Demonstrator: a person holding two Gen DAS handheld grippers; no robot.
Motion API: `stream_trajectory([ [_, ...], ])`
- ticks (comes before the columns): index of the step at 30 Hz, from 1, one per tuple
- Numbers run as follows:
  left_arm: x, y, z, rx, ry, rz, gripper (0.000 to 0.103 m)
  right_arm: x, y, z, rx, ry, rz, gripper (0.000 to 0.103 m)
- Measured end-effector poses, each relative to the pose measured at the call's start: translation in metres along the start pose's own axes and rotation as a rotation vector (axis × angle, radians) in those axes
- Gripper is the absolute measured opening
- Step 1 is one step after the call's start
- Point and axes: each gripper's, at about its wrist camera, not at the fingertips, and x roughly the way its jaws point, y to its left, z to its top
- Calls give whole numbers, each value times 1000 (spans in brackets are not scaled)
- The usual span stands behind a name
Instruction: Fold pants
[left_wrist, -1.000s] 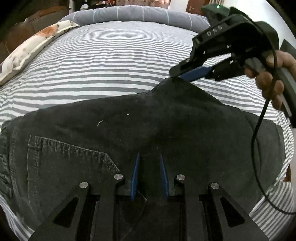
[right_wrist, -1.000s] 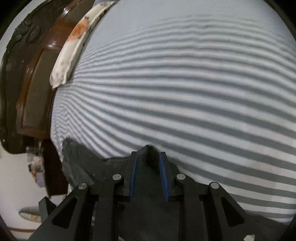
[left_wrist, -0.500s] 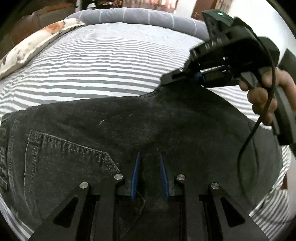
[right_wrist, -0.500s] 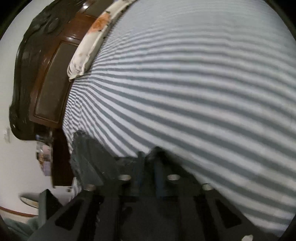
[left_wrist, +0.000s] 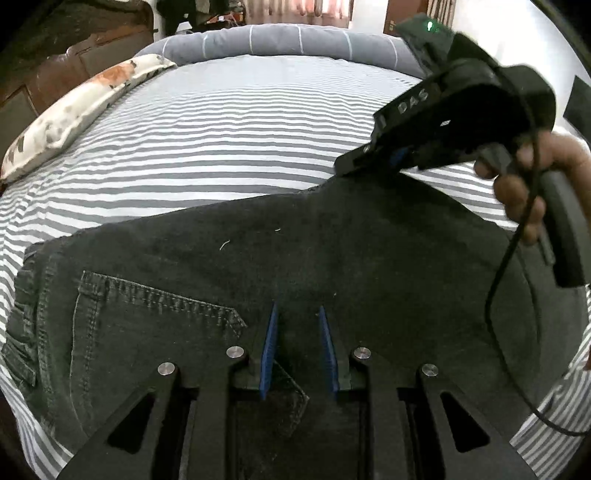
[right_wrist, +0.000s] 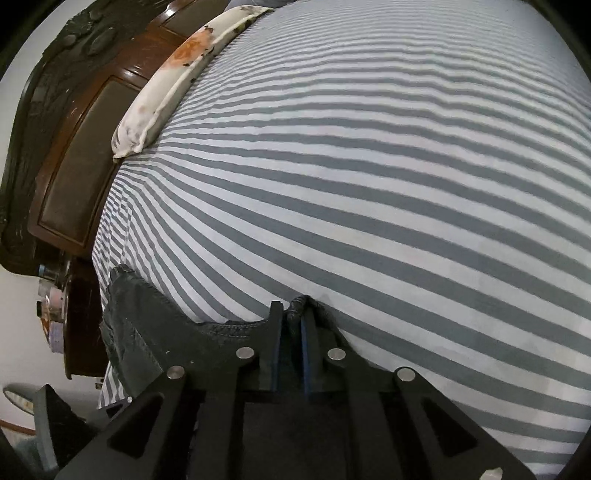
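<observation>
Dark grey jeans (left_wrist: 332, 251) lie spread across the striped bed (left_wrist: 221, 122), back pocket (left_wrist: 147, 314) facing up. My left gripper (left_wrist: 297, 314) sits at their near edge, its blue pads shut on a fold of denim. My right gripper (left_wrist: 351, 166), held by a hand (left_wrist: 535, 184), pinches the pointed far edge of the jeans. In the right wrist view the right gripper (right_wrist: 291, 310) has a bunched tip of the jeans (right_wrist: 147, 325) between its narrow blue pads, and its jaws are opening slightly.
A floral pillow (left_wrist: 74, 118) lies along the left side of the bed, against a dark wooden headboard (right_wrist: 74, 129). A grey bolster (left_wrist: 277, 40) borders the far edge. A black cable (left_wrist: 498, 295) hangs from the right gripper over the jeans.
The right gripper's pads have drawn much closer together on the tip of the jeans, and its view has rolled. The left gripper keeps its hold and has tilted up a little.
</observation>
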Motion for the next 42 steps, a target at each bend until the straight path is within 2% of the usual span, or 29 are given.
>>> stream_trajectory([
  [1,0,-1,-1,6,-1,6,24,-9,1,-1,-14,-32,-56,23],
  [2,0,-1,-2,9,-3,9,24,-16,1,-1,-19,-58,-105,25],
  [3,1,-2,-2,10,-3,11,24,-25,-1,-1,-14,-81,-118,25],
  [6,0,-7,-1,6,-5,12,25,-50,-1,-9,0,-130,-62,25],
  [8,0,-8,-1,0,-5,9,25,-55,6,-20,-19,-117,-24,24],
  [11,-1,-9,0,-12,-6,3,25,-41,9,-37,-16,-57,-4,21],
  [14,1,-6,1,-9,-10,4,25,-22,5,-46,-14,-31,-81,15],
  [17,1,-4,2,4,-12,10,25,-16,-6,-43,42,-60,-130,9],
  [20,1,-7,2,18,-18,17,26,-21,-14,-41,98,-76,-118,9],
  [21,2,-8,2,23,-20,19,26,-25,-15,-42,109,-85,-124,16],
  [24,1,-11,1,29,-27,26,27,-56,-19,-59,144,-143,-109,17],
  [27,0,-15,0,34,-34,35,27,-102,-30,-97,215,-222,-85,20],
  [31,-2,-18,-2,44,-39,46,30,-168,-71,-173,362,-337,-101,23],
  [33,-3,-24,-3,59,-37,50,37,-194,-95,-210,432,-369,-116,23],
  [35,-7,-32,-7,83,-32,47,52,-225,-124,-256,525,-411,-138,23],
  [37,-11,-40,-10,110,-31,53,60,-254,-153,-300,609,-460,-152,24],
  [40,-16,-56,-17,160,-13,84,62,-281,-187,-361,733,-518,-169,24],
  [42,-18,-64,-24,159,12,67,63,-289,-206,-392,796,-532,-180,24],
])
